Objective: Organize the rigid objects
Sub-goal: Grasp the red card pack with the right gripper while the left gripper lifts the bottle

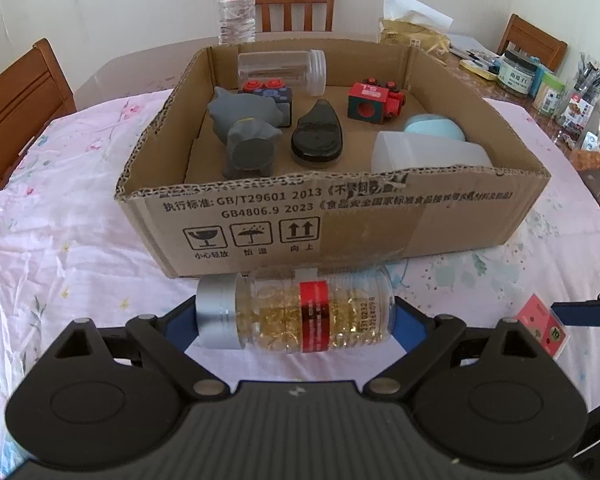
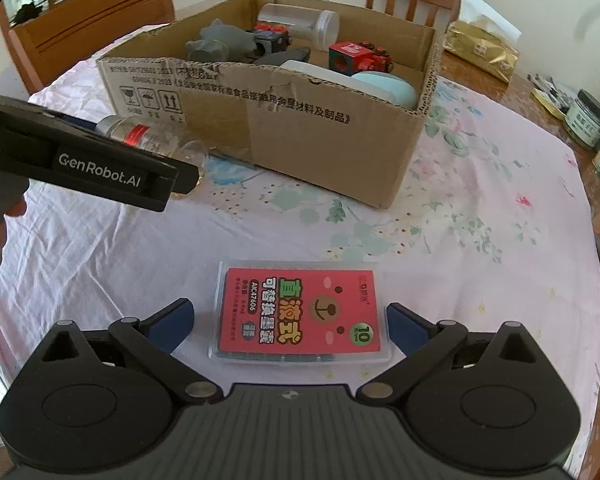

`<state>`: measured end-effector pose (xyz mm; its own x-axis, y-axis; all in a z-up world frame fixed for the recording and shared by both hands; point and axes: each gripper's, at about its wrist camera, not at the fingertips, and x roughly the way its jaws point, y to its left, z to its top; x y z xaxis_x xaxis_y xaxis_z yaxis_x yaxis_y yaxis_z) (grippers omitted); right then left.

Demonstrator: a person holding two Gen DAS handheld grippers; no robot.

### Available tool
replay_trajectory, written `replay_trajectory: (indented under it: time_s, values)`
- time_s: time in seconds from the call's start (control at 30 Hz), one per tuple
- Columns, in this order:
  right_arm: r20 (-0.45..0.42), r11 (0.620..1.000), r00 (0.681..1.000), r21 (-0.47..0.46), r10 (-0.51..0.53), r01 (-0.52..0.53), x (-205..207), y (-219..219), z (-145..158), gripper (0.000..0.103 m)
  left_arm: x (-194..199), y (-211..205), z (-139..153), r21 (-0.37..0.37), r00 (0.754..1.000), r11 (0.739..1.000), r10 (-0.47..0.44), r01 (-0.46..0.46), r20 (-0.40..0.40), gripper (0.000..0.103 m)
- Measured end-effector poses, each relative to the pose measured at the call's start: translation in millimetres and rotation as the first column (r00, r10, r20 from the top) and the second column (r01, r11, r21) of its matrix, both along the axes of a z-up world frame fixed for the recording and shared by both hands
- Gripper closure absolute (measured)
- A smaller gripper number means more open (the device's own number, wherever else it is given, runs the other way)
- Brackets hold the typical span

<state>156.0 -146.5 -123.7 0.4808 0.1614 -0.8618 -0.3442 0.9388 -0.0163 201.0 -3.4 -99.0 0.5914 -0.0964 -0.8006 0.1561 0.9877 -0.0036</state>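
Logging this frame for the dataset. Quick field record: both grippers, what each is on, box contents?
left gripper: closed on capsule bottle, lying sideways by the box front
right gripper: open, straddling red card pack flat on tablecloth
cardboard box: grey toy, clear jar, red block, others

I see a clear capsule bottle [image 1: 296, 314] with a silver cap and red band lying on its side on the table, cap toward nine o'clock, just in front of the cardboard box [image 1: 340, 216]. At three o'clock from it, a flat red-labelled refill case [image 2: 300, 314] lies face up.
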Motion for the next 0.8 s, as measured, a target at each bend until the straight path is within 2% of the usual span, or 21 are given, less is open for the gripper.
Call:
replay_trajectory:
  time_s: [0.33, 0.47, 0.6, 0.8]
  values:
    - [0.004, 0.999, 0.999, -0.002, -0.04, 0.04, 4, 1, 0, 0.003, 3, 0, 0, 0.003, 1.0, 1.0, -0.017, 0.017, 0.0, 0.008]
    - [0.005, 0.999, 0.999, -0.001, -0.049, 0.049, 7, -1, 2, 0.009, 4, -1, 0, 0.013, 1.0, 1.0, -0.022, 0.022, -0.01, 0.008]
    - [0.002, 0.999, 0.999, -0.002, -0.048, 0.048, 8, -2, 3, 0.009, 3, 0, 0, 0.006, 1.0, 1.0, -0.024, 0.024, -0.018, 0.008]
    - [-0.011, 0.999, 0.999, -0.014, -0.049, 0.049, 10, -4, 6, 0.01, 5, 2, 2, 0.014, 0.997, 0.998, -0.067, 0.067, -0.044, 0.009]
